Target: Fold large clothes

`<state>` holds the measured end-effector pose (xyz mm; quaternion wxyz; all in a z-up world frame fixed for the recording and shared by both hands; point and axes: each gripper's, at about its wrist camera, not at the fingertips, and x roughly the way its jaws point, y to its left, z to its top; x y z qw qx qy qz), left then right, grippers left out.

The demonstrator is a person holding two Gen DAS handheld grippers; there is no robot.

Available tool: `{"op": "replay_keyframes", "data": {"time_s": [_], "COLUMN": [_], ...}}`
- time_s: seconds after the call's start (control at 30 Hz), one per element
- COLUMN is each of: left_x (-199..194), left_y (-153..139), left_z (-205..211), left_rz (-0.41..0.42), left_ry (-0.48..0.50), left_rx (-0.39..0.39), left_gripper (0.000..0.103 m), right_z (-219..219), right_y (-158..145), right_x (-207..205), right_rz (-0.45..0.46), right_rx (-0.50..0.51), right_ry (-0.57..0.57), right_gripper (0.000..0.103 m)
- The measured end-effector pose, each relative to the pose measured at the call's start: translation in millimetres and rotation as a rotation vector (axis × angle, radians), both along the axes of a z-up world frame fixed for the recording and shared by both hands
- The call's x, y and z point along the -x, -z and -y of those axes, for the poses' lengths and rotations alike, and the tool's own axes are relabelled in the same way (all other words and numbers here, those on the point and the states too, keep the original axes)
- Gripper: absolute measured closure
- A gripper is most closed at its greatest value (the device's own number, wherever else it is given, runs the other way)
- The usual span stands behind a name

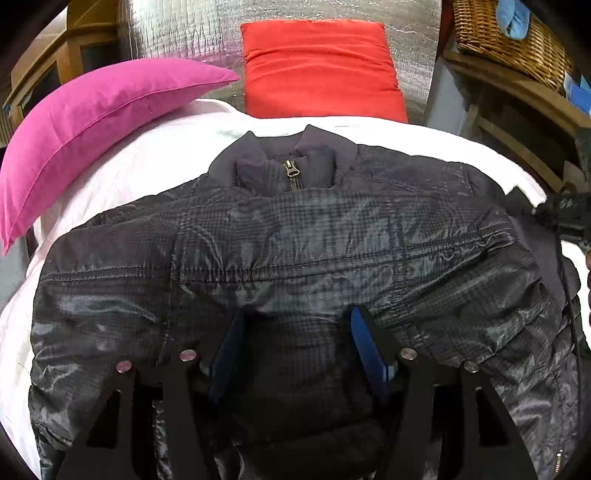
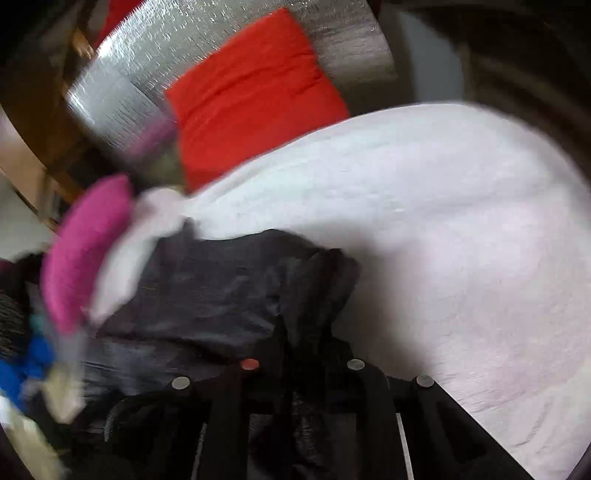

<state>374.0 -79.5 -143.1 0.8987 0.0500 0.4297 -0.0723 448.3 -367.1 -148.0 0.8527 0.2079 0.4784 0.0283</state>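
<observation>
Your left tool (image 1: 295,354) points steeply down over the dark quilted jacket (image 1: 295,240), its two blue pads (image 1: 364,350) standing apart with a puffed fold of the jacket's lower part rising between them. From the left wrist view you cannot tell for sure whether the pads press on that fabric, so treat the tool as open with cloth in the gap.

The jacket lies spread across the white sheet (image 1: 147,162) of the bed, collar away from you, zipper pull (image 1: 291,170) closed up at the neck. A sleeve lies folded across the chest. Beyond the collar sits a red cushion (image 1: 321,70) against a silver quilted panel (image 1: 177,29); a pink pillow (image 1: 92,122) rests on the sheet at the left, and a wicker basket (image 1: 506,40) stands on a wooden shelf at the right.

Your right tool (image 2: 295,350) also tilts steeply down, at the jacket's edge, and the view is blurred. Its fingers sit drawn together with dark jacket fabric bunched between them, so it is closed on the jacket. White sheet fills the right of that view.
</observation>
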Motion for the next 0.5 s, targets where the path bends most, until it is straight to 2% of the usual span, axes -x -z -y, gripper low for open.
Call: {"op": "replay_keyframes", "data": {"time_s": [0.03,0.07,0.1,0.13,0.17,0.23,0.27,0.33,0.4,0.43,0.5], "left_x": [0.4,2.5,2.8,4.1,7.0,18.3,24.2,34.0,36.8,33.9,22.2], "left_y": [0.0,-2.0,-5.1,-10.8,-18.0,-37.7,-47.2,-66.5,-74.8,-73.7,-62.8], "left_z": [0.7,-1.0,-4.2,-9.8,-17.4,-40.7,-54.1,-92.7,-140.9,-164.7,-217.2], "left_rz": [0.006,0.008,0.007,0.001,-0.002,0.041,0.067,0.125,0.152,0.141,0.070], "left_ry": [-0.003,-0.002,0.004,0.014,0.017,-0.006,-0.023,-0.086,-0.180,-0.230,-0.349], "left_rx": [-0.004,0.001,0.020,0.047,0.073,0.127,0.148,0.188,0.221,0.234,0.315], "left_gripper": [0.041,0.041,0.041,0.041,0.041,0.040,0.038,0.025,0.023,0.023,0.023], "right_z": [-5.0,-7.4,-11.0,-16.0,-22.0,-38.9,-51.8,-84.0,-120.7,-138.0,-159.0], "right_y": [-2.6,-9.6,-20.0,-33.1,-46.7,-74.0,-83.2,-89.9,-84.1,-77.3,-57.2], "right_x": [0.3,4.5,10.7,18.1,25.9,49.1,57.9,68.9,71.6,70.5,63.8], "right_rz": [0.003,0.019,0.036,0.065,0.094,0.202,0.245,0.293,0.295,0.287,0.248], "right_rx": [0.021,0.043,0.071,0.109,0.166,0.194,0.163,0.121,0.115,0.131,0.168], "right_ry": [0.013,0.026,0.041,0.058,0.083,0.082,0.046,-0.055,-0.178,-0.229,-0.281], "right_gripper": [0.076,0.074,0.070,0.062,0.053,0.046,0.041,0.037,0.037,0.037,0.037]}}
